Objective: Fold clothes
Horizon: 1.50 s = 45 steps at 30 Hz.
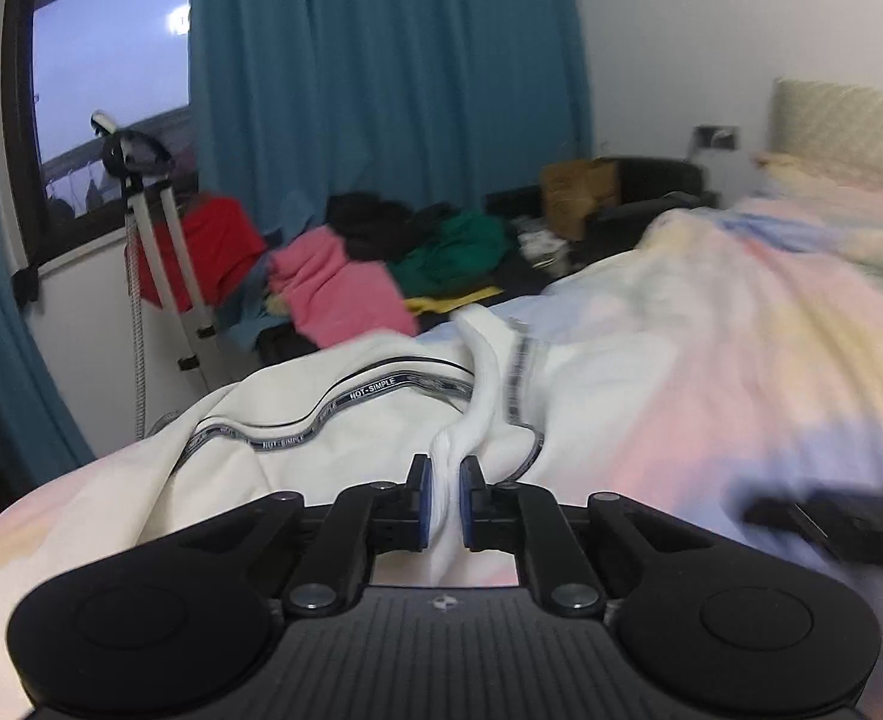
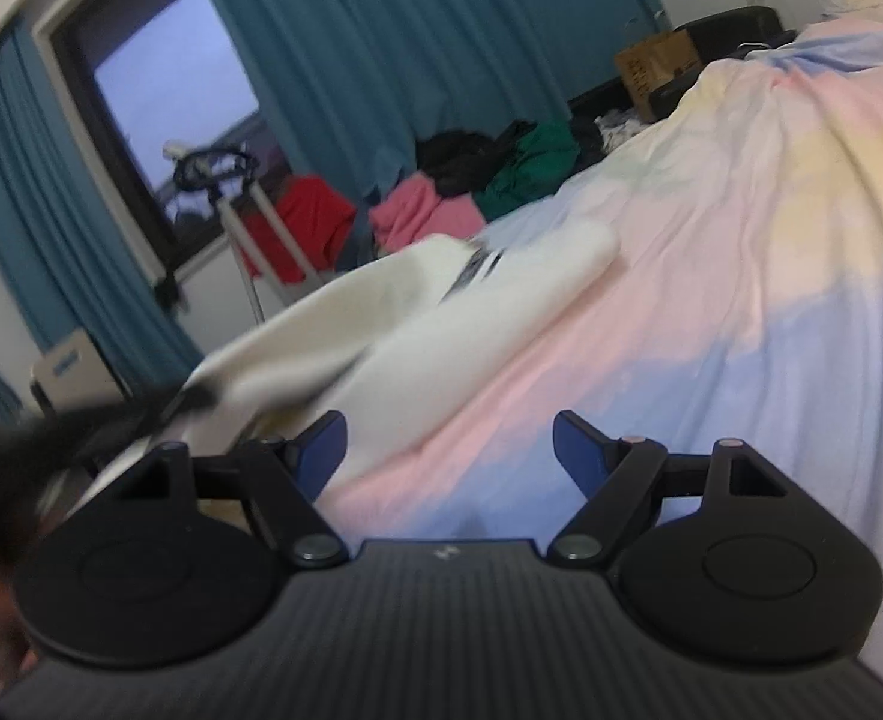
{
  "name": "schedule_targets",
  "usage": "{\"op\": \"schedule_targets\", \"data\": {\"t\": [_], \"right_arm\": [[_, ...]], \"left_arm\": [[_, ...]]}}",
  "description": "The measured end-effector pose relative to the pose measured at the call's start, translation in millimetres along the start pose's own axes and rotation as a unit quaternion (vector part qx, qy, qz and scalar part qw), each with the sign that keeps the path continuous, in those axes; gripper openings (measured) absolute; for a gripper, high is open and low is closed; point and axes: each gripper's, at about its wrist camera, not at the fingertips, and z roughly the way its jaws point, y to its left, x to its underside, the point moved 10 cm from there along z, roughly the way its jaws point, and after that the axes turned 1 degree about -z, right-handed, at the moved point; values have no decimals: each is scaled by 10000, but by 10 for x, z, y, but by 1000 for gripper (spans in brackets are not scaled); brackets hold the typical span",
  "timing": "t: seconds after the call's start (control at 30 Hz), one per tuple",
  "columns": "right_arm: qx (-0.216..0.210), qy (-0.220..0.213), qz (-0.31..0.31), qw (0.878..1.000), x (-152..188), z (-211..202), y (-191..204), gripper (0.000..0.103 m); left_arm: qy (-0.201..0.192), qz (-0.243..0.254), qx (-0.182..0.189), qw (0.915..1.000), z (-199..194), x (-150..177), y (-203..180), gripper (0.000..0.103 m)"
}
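Note:
A white garment [image 1: 345,420] with a dark lettered trim band lies on the pastel bedspread [image 1: 711,360]. My left gripper [image 1: 446,468] is shut on a bunched fold of this white garment, the cloth pinched between the blue pads. In the right wrist view the same white garment [image 2: 417,324] stretches away to the upper left, blurred. My right gripper [image 2: 448,450] is open and empty, low over the bedspread [image 2: 711,240], with its left finger [image 2: 321,450] at the garment's near edge. The right gripper shows as a dark blur in the left wrist view [image 1: 831,516].
A pile of clothes, pink [image 1: 339,288], green [image 1: 459,252], black and red [image 1: 213,246], lies beyond the bed's far edge by teal curtains [image 1: 381,78]. A white garment-steamer stand [image 1: 159,252] stands by the window. A cardboard box [image 1: 579,192] and dark furniture sit at the back right.

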Motion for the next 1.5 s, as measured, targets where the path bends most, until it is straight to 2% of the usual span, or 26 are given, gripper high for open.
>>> {"op": "schedule_targets", "data": {"t": [0.07,0.13,0.23,0.3,0.43,0.5,0.57,0.63,0.7,0.77,0.8,0.83,0.87,0.9,1.03,1.07,1.13,1.17,1.2,1.23,1.3,1.33,1.4,1.43,1.5], "right_arm": [[-59,-40,99,9999,-33,-83,3,78],[-131,-31,257,9996,-60,-166,-9,73],[-282,187,614,9975,-63,-315,-50,72],[-202,432,811,9956,-15,-406,-128,71],[-16,955,1476,9844,105,-531,-358,72],[-119,1082,1905,9756,176,-517,-437,72],[-32,1208,1786,9765,250,-412,-427,72],[472,1329,1302,9814,356,-245,-434,72],[576,1501,1151,9803,514,-8,-434,71],[269,1606,1363,9772,646,150,-390,65],[150,1584,1402,9773,679,190,-362,52],[160,1502,1211,9811,644,163,-306,29],[159,1411,1035,9844,600,130,-247,15],[45,1228,1016,9872,472,35,-159,10],[-359,432,798,9952,-89,-398,201,8],[-412,215,670,9967,-243,-522,280,8],[-272,221,842,9958,-229,-509,121,8],[-202,224,928,9952,-222,-502,42,8],[-132,227,1014,9945,-214,-496,-38,8],[-62,230,1099,9937,-207,-489,-117,8],[78,236,1270,9916,-191,-477,-276,8],[148,239,1355,9904,-182,-472,-355,8],[289,244,1525,9876,-165,-461,-514,8],[359,247,1609,9860,-156,-456,-593,8],[498,253,1778,9825,-137,-447,-751,8]], "left_arm": [[-81,-223,-4,9997,-427,142,-16,9],[-120,-620,-82,9980,-840,321,51,9],[-231,-1201,-255,9922,-1339,575,221,9],[-300,-1524,-374,9872,-1616,759,360,9],[-436,-2220,-473,9729,-1833,1031,638,9],[-483,-2361,-426,9696,-1855,1054,712,9],[-530,-2502,-378,9660,-1877,1078,786,10],[-584,-2586,-352,9636,-1886,1096,841,10],[-614,-2623,-335,9625,-1851,1124,864,10],[-619,-2722,-272,9599,-1796,1151,894,10],[-618,-2752,-244,9591,-1786,1171,908,10],[-621,-2772,-232,9585,-1776,1185,924,10],[-635,-2809,-201,9574,-1762,1187,945,10],[-656,-2858,-154,9559,-1749,1186,960,10],[-709,-3030,-5,9503,-1708,1157,983,11],[-717,-3081,36,9487,-1694,1150,986,14],[-737,-3177,160,9452,-1670,1143,987,22],[-751,-3212,243,9437,-1665,1141,984,31],[-748,-3257,321,9420,-1671,1147,984,44],[-728,-3315,387,9399,-1682,1160,990,51],[-602,-3498,404,9340,-1723,1232,1023,76],[-506,-3622,319,9302,-1761,1298,1067,82],[-299,-3977,-88,9170,-1865,1501,1251,92],[-171,-4211,-313,9063,-1919,1629,1364,94],[56,-4877,-688,8703,-2017,1940,1647,95]]}}
